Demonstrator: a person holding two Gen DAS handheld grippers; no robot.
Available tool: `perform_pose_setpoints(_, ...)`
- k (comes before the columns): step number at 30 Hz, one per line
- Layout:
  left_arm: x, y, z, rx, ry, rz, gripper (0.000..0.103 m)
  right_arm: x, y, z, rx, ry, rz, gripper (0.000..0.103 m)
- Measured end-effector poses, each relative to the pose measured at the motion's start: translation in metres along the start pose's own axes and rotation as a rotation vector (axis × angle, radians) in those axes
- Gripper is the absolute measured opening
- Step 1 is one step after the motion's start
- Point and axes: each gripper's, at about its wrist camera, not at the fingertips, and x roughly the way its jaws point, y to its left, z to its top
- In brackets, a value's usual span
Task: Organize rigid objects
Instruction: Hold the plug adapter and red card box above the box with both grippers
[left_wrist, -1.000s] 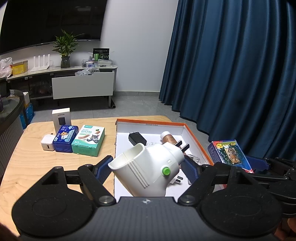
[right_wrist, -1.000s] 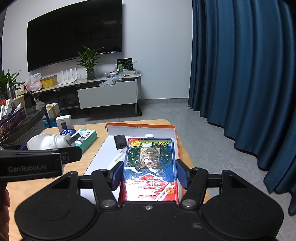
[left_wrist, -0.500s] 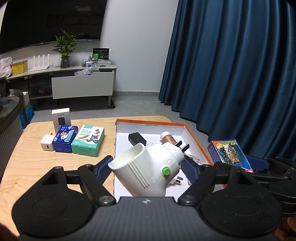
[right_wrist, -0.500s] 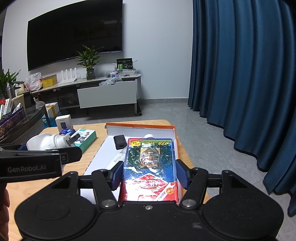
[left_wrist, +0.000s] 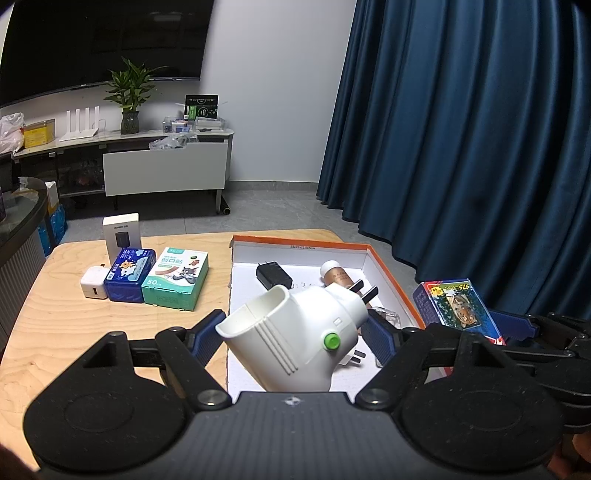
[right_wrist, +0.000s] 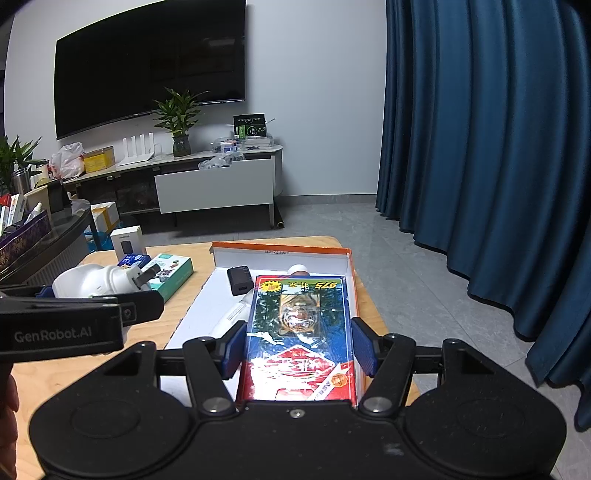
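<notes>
My left gripper (left_wrist: 295, 338) is shut on a white plug-in device (left_wrist: 295, 332) with a green button and black prongs, held above the near end of the orange-rimmed white tray (left_wrist: 391, 273). My right gripper (right_wrist: 299, 345) is shut on a blue and red tiger-print box (right_wrist: 301, 328), held over the tray's (right_wrist: 351, 280) right side. The same box (left_wrist: 456, 308) shows at the right of the left wrist view. A black charger (left_wrist: 273, 275) and a brown bottle with a white cap (left_wrist: 334, 273) lie in the tray.
On the wooden table (left_wrist: 55, 325) left of the tray stand a white cube charger (left_wrist: 94, 286), a dark blue box (left_wrist: 129, 269), a teal box (left_wrist: 177, 277) and an upright white box (left_wrist: 122, 234). Blue curtains (left_wrist: 461, 147) hang at the right. A TV stand (right_wrist: 214, 184) is far behind.
</notes>
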Motion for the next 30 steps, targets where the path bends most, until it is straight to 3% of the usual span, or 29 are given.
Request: perform_pose_setpoints(30,0.0056,0.0024,-0.0056,-0.008,0.02,-0.005,0.081,0.0033,-0.0004,-0.0057,-0.009,0.035,0.007,0.072)
